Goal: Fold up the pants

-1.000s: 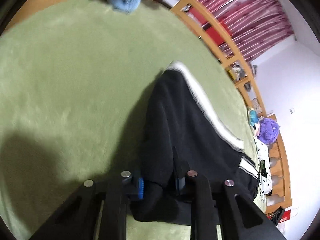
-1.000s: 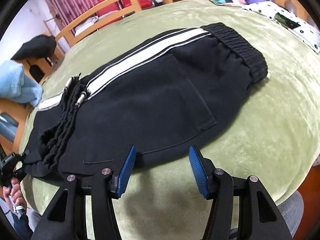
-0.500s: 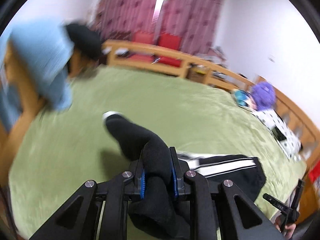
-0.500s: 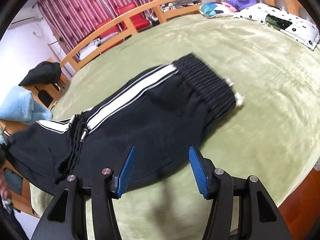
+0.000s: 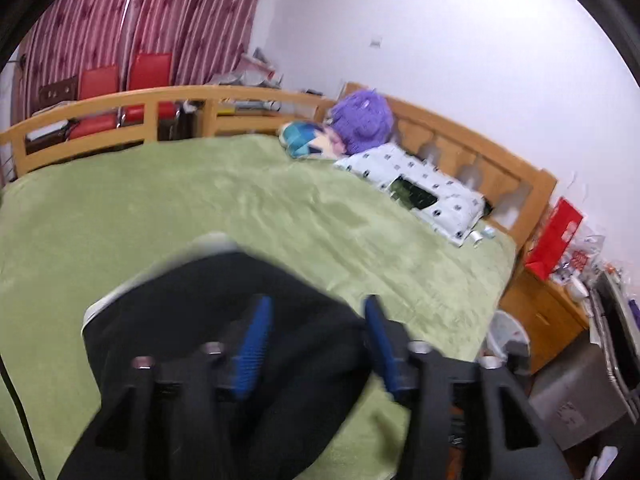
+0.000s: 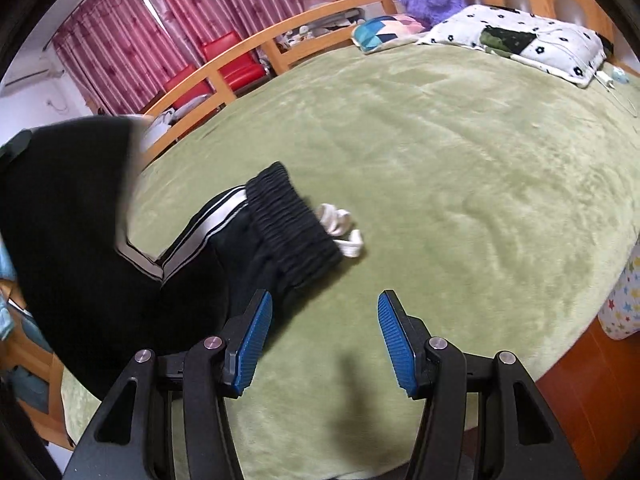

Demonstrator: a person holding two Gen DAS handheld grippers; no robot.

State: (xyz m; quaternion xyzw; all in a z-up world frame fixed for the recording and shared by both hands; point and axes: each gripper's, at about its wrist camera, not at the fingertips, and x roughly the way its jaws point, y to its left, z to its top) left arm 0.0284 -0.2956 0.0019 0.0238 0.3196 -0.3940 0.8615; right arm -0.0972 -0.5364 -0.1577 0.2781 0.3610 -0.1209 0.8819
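Lying on the bed, pants; both grippers' fingers spread, left seemingly empty.

The left wrist view is motion-blurred: the left gripper and the pants beneath it smear, and the pants run off the frame at 7 o'clock. In the right wrist view a lifted fold leaves at 9 o'clock, its upper edge blurred
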